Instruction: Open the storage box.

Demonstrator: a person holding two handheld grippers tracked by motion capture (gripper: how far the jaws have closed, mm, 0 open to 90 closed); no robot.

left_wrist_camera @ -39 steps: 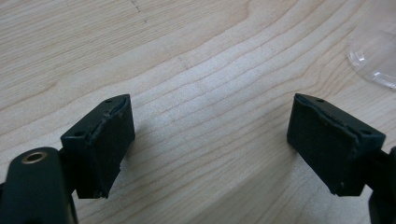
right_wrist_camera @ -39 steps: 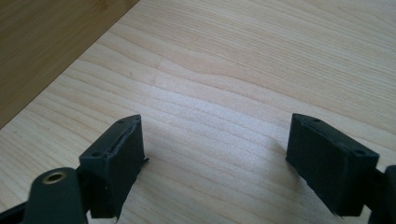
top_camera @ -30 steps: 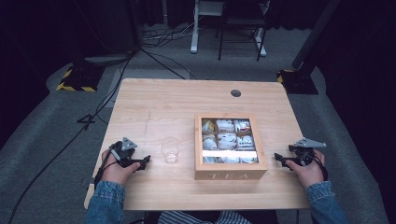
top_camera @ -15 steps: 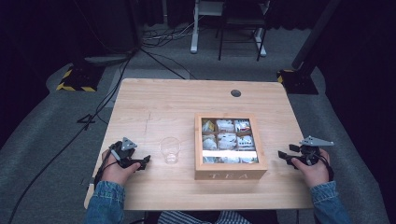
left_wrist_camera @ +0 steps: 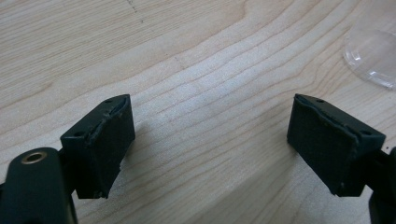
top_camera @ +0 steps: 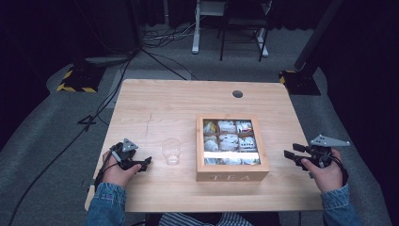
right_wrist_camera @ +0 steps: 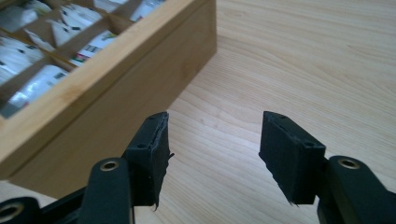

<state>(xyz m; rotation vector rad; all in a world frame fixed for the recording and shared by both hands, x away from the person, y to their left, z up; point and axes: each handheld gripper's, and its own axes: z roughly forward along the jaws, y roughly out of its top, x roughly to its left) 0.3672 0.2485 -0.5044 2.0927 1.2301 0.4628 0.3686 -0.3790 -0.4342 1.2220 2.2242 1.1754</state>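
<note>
Both forearms wear blue denim sleeves with buttoned cuffs. Each hand carries a black gripper: the left gripper (top_camera: 145, 161) and the right gripper (top_camera: 288, 154) each bear a grey three-cornered plate on top. Their fingers (left_wrist_camera: 100, 140) are square black blocks with worn padded faces, small screw holes and brass-ringed pivots

Glass (left_wrist_camera: 373, 56) cut off at frame edge

Grey carpet floor (top_camera: 56, 141); wooden table (top_camera: 179, 101); dark surroundings; white desk legs (top_camera: 195, 28) behind; cables (top_camera: 155, 54).
</note>
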